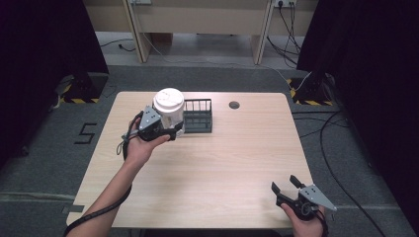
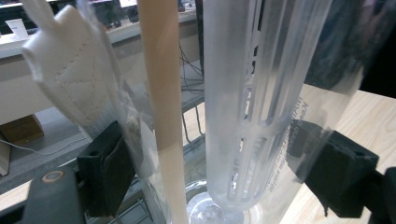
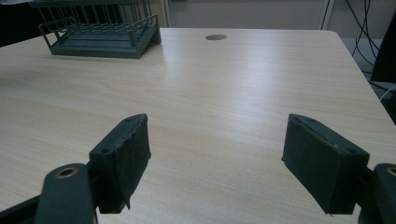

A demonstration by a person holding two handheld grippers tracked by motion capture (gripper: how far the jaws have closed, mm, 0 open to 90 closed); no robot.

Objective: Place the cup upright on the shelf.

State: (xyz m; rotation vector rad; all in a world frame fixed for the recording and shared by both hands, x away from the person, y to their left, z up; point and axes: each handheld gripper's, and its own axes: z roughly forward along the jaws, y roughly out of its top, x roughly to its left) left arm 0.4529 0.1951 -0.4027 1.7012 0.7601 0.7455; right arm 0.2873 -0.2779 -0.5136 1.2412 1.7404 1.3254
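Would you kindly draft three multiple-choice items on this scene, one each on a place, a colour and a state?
1. Where is the wire basket?
A. on the table's far part, beside the cup
B. at the near right corner
C. on the floor

2. What colour is the lid of the cup?
A. red
B. white
C. black

3. How does the right gripper stand?
A. shut on the cup
B. shut on the basket
C. open, holding nothing

Key: 1 A, the high view shows it right of the cup held by the left gripper; 2 B, the lid is white; 3 C, its jaws are spread over bare table.
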